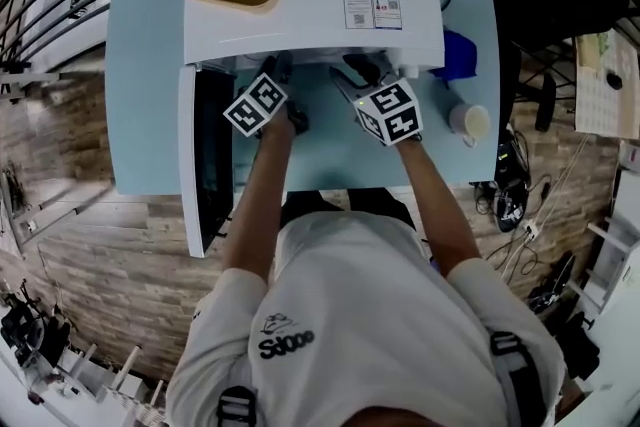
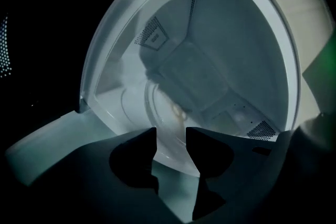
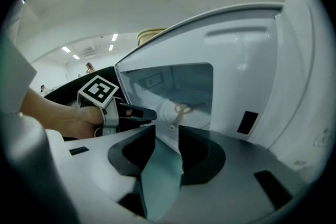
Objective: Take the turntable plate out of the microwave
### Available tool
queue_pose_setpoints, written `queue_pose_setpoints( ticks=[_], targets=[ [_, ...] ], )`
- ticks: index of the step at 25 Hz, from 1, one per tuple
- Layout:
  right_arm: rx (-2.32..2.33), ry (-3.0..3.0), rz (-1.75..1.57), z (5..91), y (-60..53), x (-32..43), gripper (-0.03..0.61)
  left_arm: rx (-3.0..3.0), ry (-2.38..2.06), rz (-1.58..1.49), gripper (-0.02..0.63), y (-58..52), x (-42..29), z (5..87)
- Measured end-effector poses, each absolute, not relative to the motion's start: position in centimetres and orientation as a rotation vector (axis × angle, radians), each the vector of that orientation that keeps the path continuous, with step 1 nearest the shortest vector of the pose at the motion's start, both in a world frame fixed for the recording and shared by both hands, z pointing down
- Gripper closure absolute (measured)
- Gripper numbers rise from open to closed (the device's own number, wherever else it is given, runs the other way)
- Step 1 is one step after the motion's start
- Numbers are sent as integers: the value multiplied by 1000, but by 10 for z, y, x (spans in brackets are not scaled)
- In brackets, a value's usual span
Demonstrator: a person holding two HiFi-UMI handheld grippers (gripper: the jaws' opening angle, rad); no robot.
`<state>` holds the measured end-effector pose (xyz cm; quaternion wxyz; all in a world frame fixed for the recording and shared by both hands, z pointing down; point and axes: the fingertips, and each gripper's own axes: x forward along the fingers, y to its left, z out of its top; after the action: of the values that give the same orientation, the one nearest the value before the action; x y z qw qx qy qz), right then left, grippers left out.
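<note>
Head view has the white box-shaped microwave [image 1: 310,5] on a pale blue table [image 1: 145,65], its dark-windowed door [image 1: 200,165] swung open. At its mouth, the left gripper [image 2: 171,134] and right gripper [image 3: 167,131] each hold 2 jaws parted, empty. The clear round glass turntable plate [image 2: 160,107] lies inside on the cavity floor.

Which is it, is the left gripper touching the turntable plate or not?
Cannot tell. The left gripper view shows the left gripper open, its fingers framing the rim of the turntable plate inside the microwave, but neither contact nor a gap shows plainly.
</note>
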<state>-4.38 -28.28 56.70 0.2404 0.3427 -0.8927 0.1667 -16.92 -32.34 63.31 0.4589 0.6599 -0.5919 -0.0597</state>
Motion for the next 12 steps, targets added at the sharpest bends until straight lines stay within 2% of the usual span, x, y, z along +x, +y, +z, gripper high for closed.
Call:
queue_pose_setpoints(
  ticks=[12],
  targets=[
    [967,-2477,655,580,-268,-56,457,1329,-1426,-402,494,-327,-179,637]
  ],
)
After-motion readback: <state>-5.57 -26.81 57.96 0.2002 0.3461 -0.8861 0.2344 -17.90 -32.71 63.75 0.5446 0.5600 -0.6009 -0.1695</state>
